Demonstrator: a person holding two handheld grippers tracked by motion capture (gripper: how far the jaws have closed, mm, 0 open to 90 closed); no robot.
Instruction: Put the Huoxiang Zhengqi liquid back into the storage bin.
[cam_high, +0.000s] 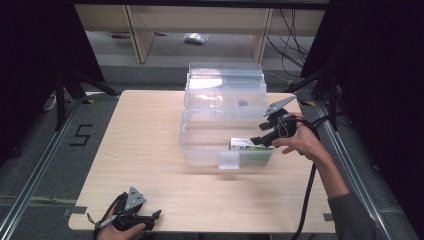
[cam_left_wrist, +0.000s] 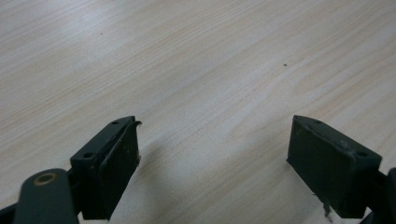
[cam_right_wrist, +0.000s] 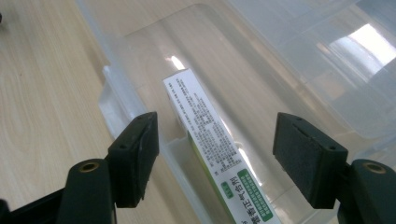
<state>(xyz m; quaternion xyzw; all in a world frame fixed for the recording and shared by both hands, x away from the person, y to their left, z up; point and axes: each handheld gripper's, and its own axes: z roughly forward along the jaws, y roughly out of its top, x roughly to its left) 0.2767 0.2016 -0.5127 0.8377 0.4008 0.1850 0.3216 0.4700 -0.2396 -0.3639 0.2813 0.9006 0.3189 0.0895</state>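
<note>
A long white and green carton (cam_right_wrist: 204, 122) with printed text lies inside a clear plastic box (cam_right_wrist: 280, 70), close to its near wall. My right gripper (cam_right_wrist: 215, 149) hovers over it, open, one jaw on each side of the carton and neither pad touching it. From the high view, that gripper (cam_high: 260, 141) reaches into the right end of the clear box (cam_high: 210, 145), where the carton (cam_high: 247, 145) rests. My left gripper (cam_high: 155, 216) lies at the table's front left edge, held in a hand. It is open (cam_left_wrist: 215, 149) over bare wood with nothing between its fingers.
The clear box's lid (cam_high: 225, 82) stands open behind it toward the far edge of the wooden table (cam_high: 145, 145). A clasp (cam_high: 229, 160) juts from the box's front wall. Black tripod legs (cam_high: 67, 90) stand off both far corners.
</note>
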